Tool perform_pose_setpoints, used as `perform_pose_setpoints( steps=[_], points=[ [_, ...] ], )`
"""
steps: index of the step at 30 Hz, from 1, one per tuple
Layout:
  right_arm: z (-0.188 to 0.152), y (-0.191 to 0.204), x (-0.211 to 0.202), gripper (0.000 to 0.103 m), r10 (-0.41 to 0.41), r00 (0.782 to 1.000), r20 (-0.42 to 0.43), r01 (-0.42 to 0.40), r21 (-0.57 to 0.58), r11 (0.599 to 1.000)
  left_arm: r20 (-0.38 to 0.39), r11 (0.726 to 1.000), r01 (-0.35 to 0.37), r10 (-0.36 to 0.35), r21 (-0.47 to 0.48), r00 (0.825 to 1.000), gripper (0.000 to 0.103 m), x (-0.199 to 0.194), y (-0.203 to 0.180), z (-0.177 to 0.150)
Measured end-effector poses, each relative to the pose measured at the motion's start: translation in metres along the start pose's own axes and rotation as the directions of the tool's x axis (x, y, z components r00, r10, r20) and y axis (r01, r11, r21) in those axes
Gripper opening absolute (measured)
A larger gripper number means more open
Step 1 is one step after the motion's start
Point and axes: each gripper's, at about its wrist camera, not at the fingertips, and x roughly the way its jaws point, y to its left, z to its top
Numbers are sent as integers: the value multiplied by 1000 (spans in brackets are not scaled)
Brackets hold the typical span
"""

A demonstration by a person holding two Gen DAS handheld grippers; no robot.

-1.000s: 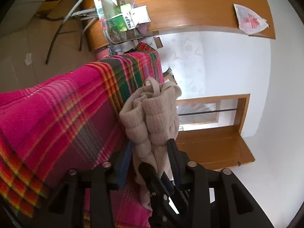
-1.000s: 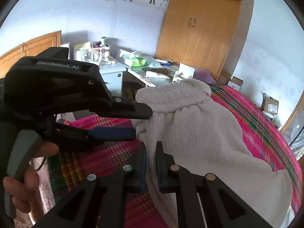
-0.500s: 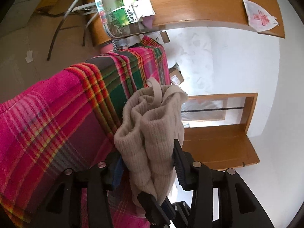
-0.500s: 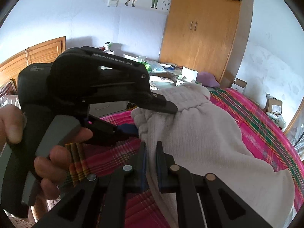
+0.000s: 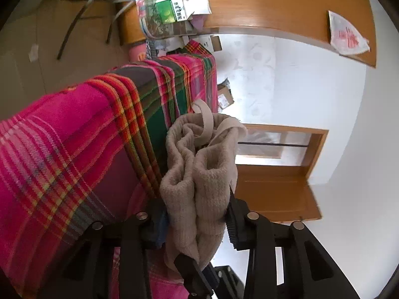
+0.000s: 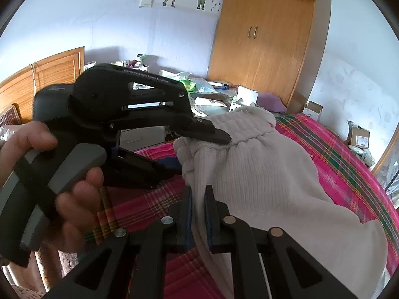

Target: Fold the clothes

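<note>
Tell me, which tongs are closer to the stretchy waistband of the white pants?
Left. The left tongs pinch the bunched waistband itself; the right tongs grip the pants lower down.

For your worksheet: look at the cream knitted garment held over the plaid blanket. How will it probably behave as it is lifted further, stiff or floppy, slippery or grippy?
Probably floppy: the cream knitted garment sags from both tongs onto the plaid blanket. Likely grippy, since its ribbed knit bunches thickly in the left tongs. Seemingly light: the right tongs hold it by a thin pinch.

beige garment (image 5: 199, 174) bunched in left claw (image 5: 197, 216)
</note>
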Motion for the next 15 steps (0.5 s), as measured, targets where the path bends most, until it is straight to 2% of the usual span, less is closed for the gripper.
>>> perform_pose_setpoints(
  steps=[7,11,15],
  points=[
    [0,0,3,10,6,1000,-9,-6,0,1000,6,998,-54,54,10,999,35,-2,-4,-2],
    [2,1,5,10,23,1000,-14,-23,4,1000,32,990,-116,114,76,993,33,-10,-12,-4],
    [4,6,6,10,33,999,-4,-33,-9,999,62,984,-132,125,123,990,33,-19,-15,-4]
  ],
)
